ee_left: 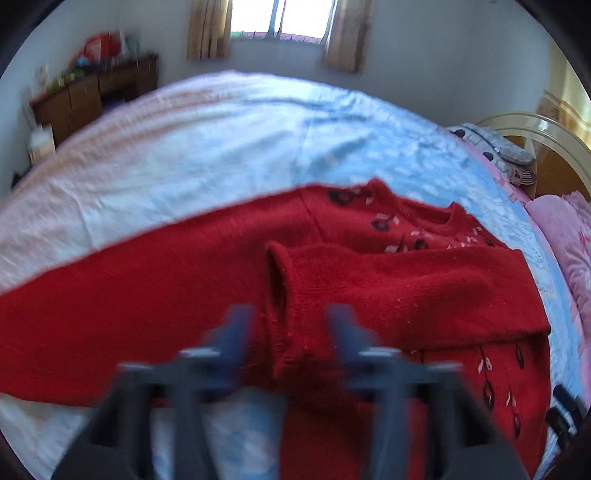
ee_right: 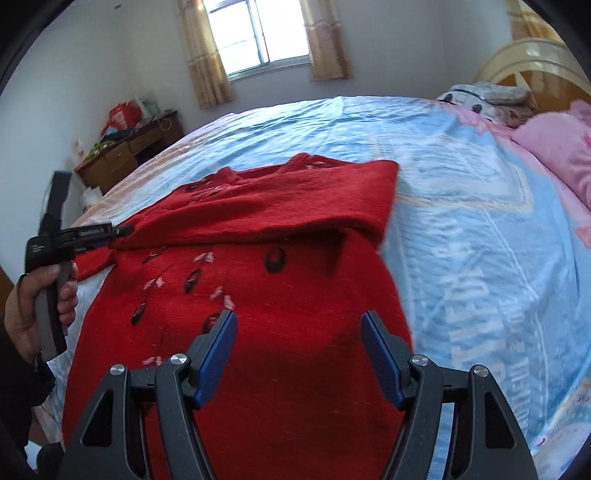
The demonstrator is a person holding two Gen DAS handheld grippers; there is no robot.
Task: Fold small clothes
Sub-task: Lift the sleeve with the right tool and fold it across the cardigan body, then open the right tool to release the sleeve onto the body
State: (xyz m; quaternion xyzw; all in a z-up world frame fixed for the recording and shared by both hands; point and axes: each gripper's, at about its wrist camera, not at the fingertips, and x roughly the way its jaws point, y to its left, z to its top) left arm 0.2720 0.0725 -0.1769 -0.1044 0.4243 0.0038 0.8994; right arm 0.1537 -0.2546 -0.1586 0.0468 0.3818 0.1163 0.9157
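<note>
Right gripper (ee_right: 297, 332) over lower body of red sweater (ee_right: 280, 314), blue pads (ee_right: 382, 363) spread, nothing between them, not touching knit. Sweater flat on light-blue bedsheet (ee_right: 480, 221), right sleeve (ee_right: 280, 199) folded across chest, cuff end at left. Left gripper (ee_right: 123, 230) at sweater's left edge, tips at folded sleeve end, jaws look closed; contact with fabric unclear. Person's hand (ee_right: 40, 306) wrapped on its grey handle. Pink pillow (ee_right: 561, 151) top right, wooden desk (ee_right: 136, 151) by far wall, window (ee_right: 255, 33) behind.

One red sweater (ee_right: 258, 332), two grippers, one bed (ee_right: 480, 221), one window (ee_right: 255, 33).
</note>
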